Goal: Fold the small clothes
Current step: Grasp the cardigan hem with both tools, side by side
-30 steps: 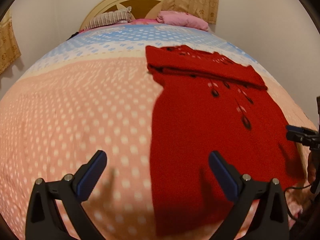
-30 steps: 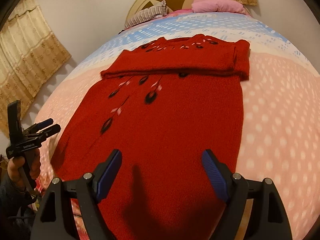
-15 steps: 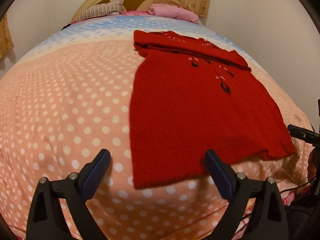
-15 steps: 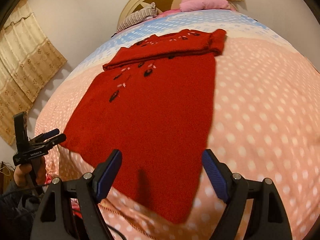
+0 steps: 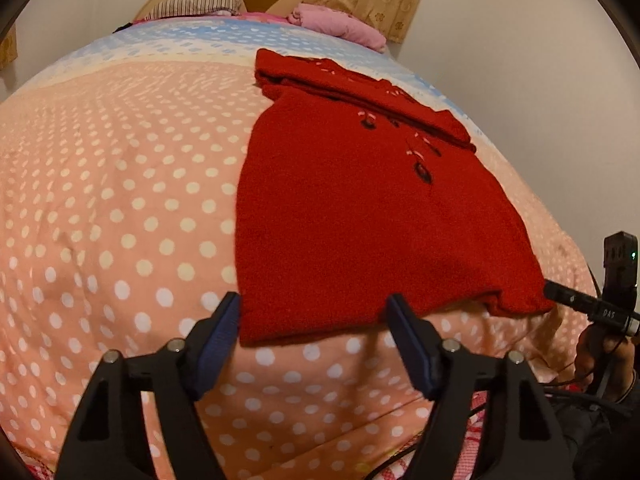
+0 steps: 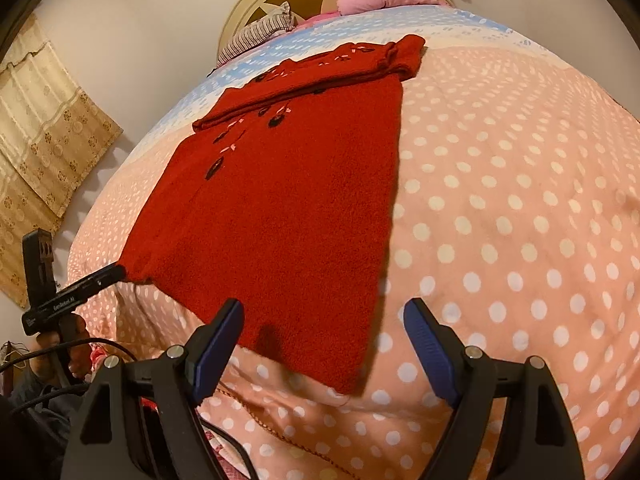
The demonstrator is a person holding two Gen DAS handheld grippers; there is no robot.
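Observation:
A red knitted sweater (image 5: pixel 360 220) lies flat on the dotted pink bedspread (image 5: pixel 120 200), its sleeves folded across the top and its hem toward me. My left gripper (image 5: pixel 316 318) hovers at the hem's left corner. Its jaws are closing, the corner lies between the blue pads (image 5: pixel 224 332), and they do not press on it. My right gripper (image 6: pixel 324 320) stands open over the hem's right corner (image 6: pixel 344 376). Each gripper also shows side-on in the other view, the right gripper (image 5: pixel 560 300) and the left gripper (image 6: pixel 100 278), with its tip at a hem corner.
A striped pillow (image 5: pixel 196 2) and a pink pillow (image 5: pixel 340 26) rest by the headboard (image 6: pixel 280 4). Walls and a curtain (image 6: pixel 44 128) flank the bed. Black cables (image 6: pixel 80 346) and a person's hand (image 5: pixel 604 356) sit at the bed's near edge.
Both grippers have drawn back from over the sweater's body to its hem near the bed edge. The left jaws have narrowed. The sweater has not moved.

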